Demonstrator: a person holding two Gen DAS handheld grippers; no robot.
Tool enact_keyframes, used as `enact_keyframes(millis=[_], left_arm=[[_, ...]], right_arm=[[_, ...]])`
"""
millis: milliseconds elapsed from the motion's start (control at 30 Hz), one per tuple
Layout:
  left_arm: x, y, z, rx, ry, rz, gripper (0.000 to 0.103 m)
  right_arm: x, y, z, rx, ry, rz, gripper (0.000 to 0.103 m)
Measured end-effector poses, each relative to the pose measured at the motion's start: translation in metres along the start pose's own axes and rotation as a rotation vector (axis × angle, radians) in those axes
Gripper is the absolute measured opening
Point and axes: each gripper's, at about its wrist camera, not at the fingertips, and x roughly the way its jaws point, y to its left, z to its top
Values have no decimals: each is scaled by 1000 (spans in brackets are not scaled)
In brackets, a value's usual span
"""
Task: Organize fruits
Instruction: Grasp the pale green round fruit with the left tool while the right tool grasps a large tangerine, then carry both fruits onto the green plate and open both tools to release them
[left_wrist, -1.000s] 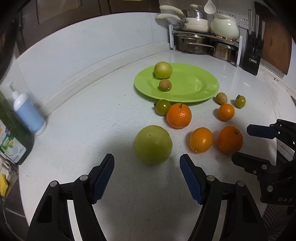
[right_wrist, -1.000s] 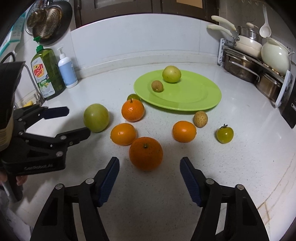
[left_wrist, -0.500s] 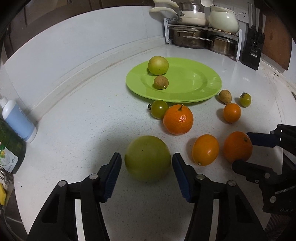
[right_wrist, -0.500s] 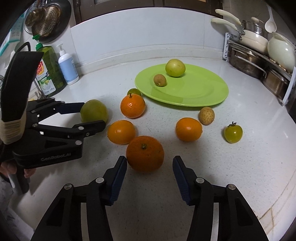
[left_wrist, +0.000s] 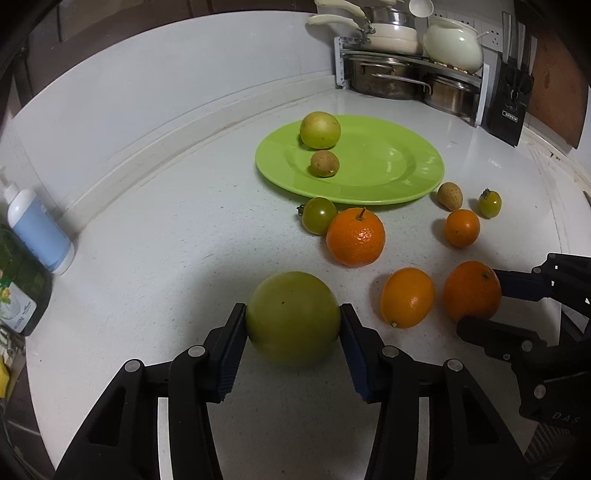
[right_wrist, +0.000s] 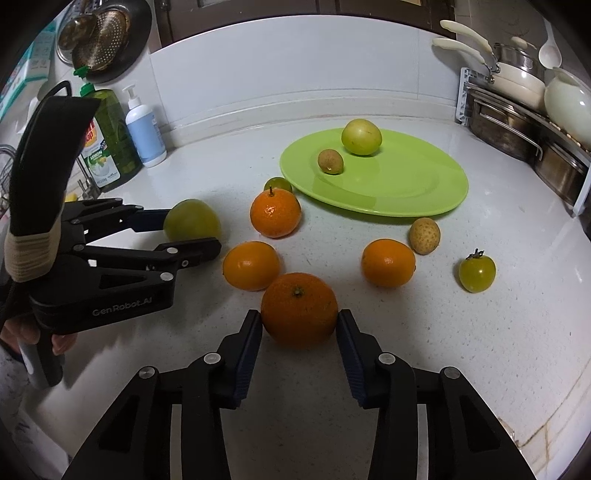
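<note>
The white speckled counter (left_wrist: 155, 229) carries everything. On it, in the upper middle of both views, lies the round lime-green plastic plate (left_wrist: 373, 173), with a yellow-green apple-like fruit (left_wrist: 320, 130) and a small brown round fruit (left_wrist: 324, 163) at its left part.

At lower centre of the left wrist view, my left gripper (left_wrist: 293, 328) has just been closing and now clamps the big round green fruit (left_wrist: 293, 318) on the counter, pads pressed to both sides. It has no clear long axis.

At lower centre of the right wrist view, my right gripper (right_wrist: 299, 325) has likewise just been closing on the large round orange (right_wrist: 299, 309), stem end turned up towards the camera.

Only the right view shows the green dish-soap bottle (right_wrist: 110, 147) whole, and fingertips (right_wrist: 59, 341) on the left handle.
</note>
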Motion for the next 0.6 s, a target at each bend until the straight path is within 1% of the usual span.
enact_keyframes(millis=[200,467,600], left_arm=[[-16,-2,-5,-9,-17,19,49],[-44,-10,-4,-34,-59,13,49],[-57,-16,0,-45,-82,10,49]], right_arm=[[-7,-1,2,-4,-24,2,42],[-29,-2,7,-7,-73,10,42],[-44,-6,12,-18,-112,6,42]])
